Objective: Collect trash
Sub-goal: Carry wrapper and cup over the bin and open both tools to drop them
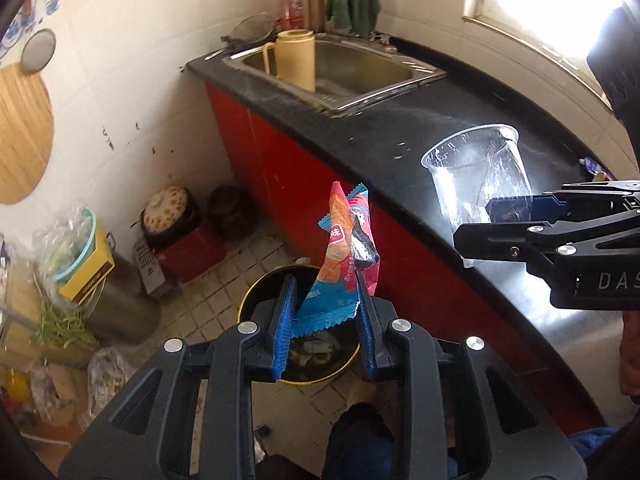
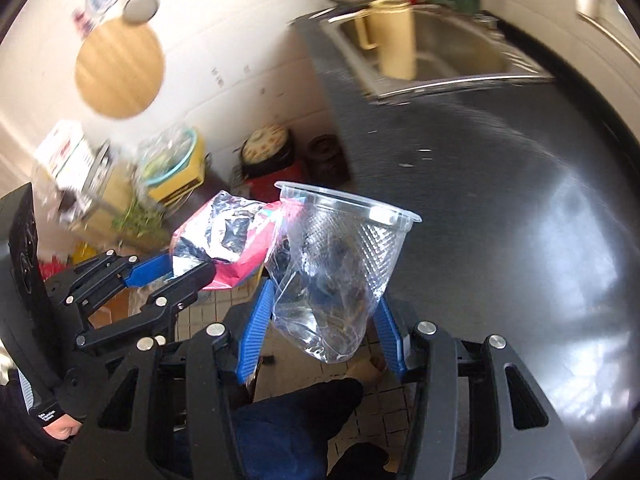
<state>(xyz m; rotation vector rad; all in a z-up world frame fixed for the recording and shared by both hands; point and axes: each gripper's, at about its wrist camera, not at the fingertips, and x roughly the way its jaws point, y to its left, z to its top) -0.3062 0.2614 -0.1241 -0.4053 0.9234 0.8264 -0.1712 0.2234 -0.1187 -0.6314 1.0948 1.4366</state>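
Your left gripper (image 1: 326, 300) pinches a snack wrapper (image 1: 346, 248) at frame centre, above the yellow bin (image 1: 256, 300). Your right gripper (image 2: 324, 320) clamps a crumpled clear plastic cup (image 2: 340, 264), centre frame.

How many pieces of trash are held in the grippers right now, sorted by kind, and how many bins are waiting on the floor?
Snack wrapper, in the left gripper: 1
Clear plastic cup, in the right gripper: 1
Trash bin on the floor tiles: 1
Total: 2 pieces of trash held, 1 bin; 3 things.
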